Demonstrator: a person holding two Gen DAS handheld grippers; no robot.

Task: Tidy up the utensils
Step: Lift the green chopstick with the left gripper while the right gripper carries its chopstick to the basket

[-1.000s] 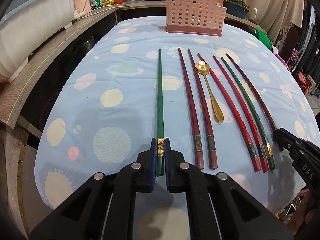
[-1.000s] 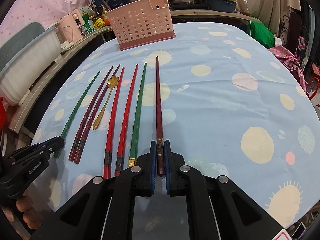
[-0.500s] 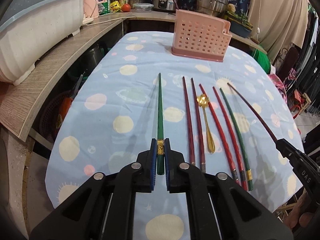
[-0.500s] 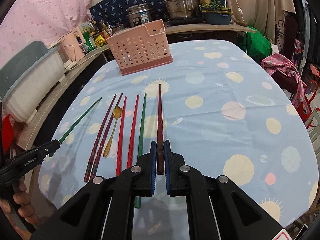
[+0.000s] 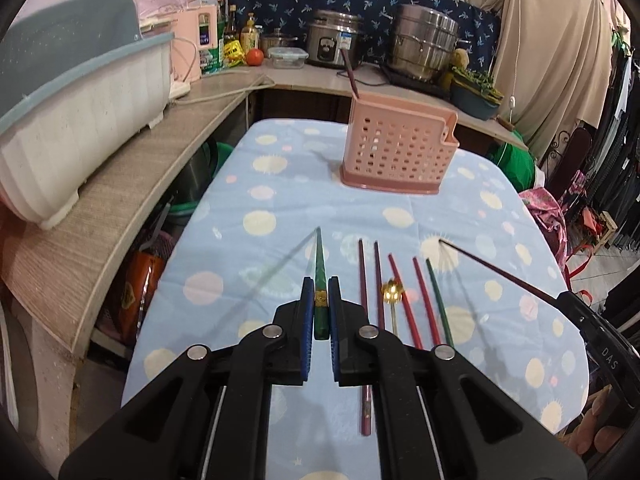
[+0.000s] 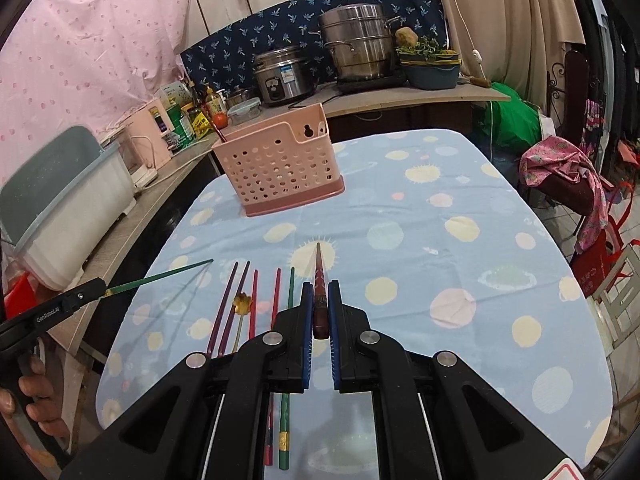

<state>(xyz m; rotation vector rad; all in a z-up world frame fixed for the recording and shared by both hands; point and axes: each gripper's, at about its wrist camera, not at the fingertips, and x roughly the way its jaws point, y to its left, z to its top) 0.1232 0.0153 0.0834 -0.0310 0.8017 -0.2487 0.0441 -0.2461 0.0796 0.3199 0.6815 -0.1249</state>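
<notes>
My left gripper (image 5: 320, 292) is shut on a green chopstick (image 5: 320, 272) and holds it above the table, tip forward. My right gripper (image 6: 320, 296) is shut on a dark red chopstick (image 6: 320, 276), also lifted. Each shows in the other view: the dark red chopstick (image 5: 496, 268) at right, the green chopstick (image 6: 160, 278) at left. Several chopsticks, two purple (image 5: 362, 280), two red (image 5: 404, 300) and one green (image 5: 438, 304), and a gold spoon (image 5: 392, 292) lie on the tablecloth. The pink perforated utensil basket (image 5: 396, 152) stands at the far end with one dark chopstick (image 5: 350, 76) in it.
The table has a blue cloth with pale dots (image 6: 440, 240). A wooden counter (image 5: 120, 184) runs along the left with a white and grey dish rack (image 5: 68, 120). Pots and a rice cooker (image 5: 332, 44) stand behind the basket. A chair with pink cloth (image 6: 568, 176) is at right.
Both grippers have lifted their chopsticks off the table and risen well above it. The basket and back counter have come further into view. The other utensils have not moved.
</notes>
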